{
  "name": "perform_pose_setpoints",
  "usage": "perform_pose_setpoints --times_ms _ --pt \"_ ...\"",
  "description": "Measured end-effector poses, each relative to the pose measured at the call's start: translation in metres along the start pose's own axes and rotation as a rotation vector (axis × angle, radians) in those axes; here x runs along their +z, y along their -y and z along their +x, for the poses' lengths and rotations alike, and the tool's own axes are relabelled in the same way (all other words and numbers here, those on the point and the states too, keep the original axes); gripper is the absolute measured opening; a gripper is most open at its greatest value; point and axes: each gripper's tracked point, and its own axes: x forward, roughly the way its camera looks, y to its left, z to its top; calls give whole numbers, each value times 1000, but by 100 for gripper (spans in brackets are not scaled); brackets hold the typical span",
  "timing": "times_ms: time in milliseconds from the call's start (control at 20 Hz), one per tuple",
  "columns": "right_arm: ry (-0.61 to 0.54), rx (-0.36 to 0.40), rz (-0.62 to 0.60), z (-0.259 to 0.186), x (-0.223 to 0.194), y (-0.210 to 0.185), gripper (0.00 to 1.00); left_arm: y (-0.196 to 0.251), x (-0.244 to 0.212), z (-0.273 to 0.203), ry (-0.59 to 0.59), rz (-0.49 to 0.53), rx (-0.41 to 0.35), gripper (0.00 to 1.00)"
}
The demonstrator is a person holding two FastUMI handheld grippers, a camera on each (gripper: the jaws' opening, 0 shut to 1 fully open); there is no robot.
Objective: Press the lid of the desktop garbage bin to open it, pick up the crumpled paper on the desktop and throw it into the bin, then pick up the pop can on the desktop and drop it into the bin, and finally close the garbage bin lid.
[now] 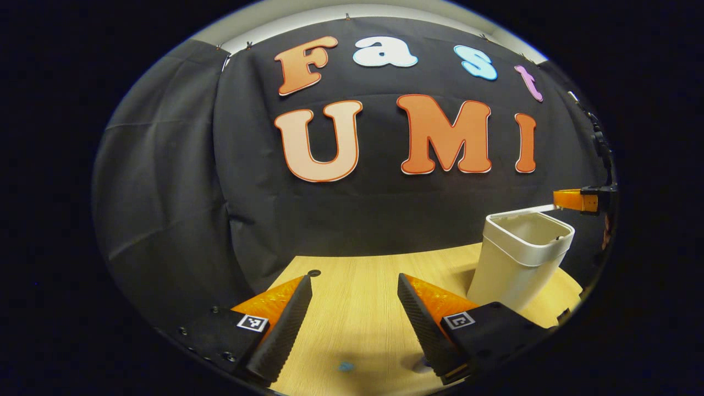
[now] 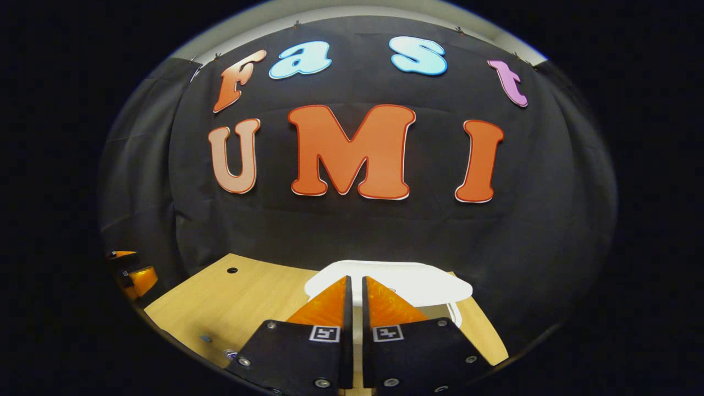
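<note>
A: Where's the garbage bin (image 1: 520,264) sitting?

B: In the left gripper view it stands upright on the worktop (image 1: 357,308), ahead and to the right of the left hand-held gripper (image 1: 355,283). Its mouth looks open, the rim showing and the inside in plain sight.

A: And the lid?

B: The lid (image 2: 404,280) is a white slab, and in the right gripper view it lies just in front of the right hand-held gripper (image 2: 355,283), whose tips are over its near edge. In the left gripper view a thin white edge runs from the bin's upper rim toward that hand-held gripper (image 1: 575,199), which is just above and to the right of the bin.

A: Is it touching the lid?

B: It looks that way, but I cannot say for certain.

A: How do the jaws stand?

B: The right hand-held gripper's fingers are drawn together with only a slim gap, and nothing is caught between them. The left hand-held gripper's fingers are wide apart, with bare worktop between them, well to the left of the bin.

A: Anything else near the bin?

B: A small dark hole (image 2: 232,270) in the worktop, left of the bin and toward the black cloth wall (image 2: 357,231) behind it.
</note>
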Motion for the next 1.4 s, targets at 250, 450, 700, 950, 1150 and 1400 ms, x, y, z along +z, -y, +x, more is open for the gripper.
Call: perform_pose_setpoints --times_ms 250,450,700,950,1150,1400 --pt "-9 115 -20 -15 -14 -57 41 -9 -24 15 -45 -3 -50 99" --pt "-83 143 -52 -22 -55 -84 59 -8 -69 23 -161 -6 -103 95" --pt "-176 195 -64 -31 -97 -120 78 -2 -130 18 -355 -55 -175 100" --pt "-247 253 -102 -41 -132 -154 86 -4 -184 13 -510 -56 -227 99" --pt "-307 282 -124 -49 -162 -174 88 -12 -225 10 -628 -57 -243 100" --pt "-368 303 -143 -49 -192 -190 89 -19 -269 21 -740 6 -256 96"
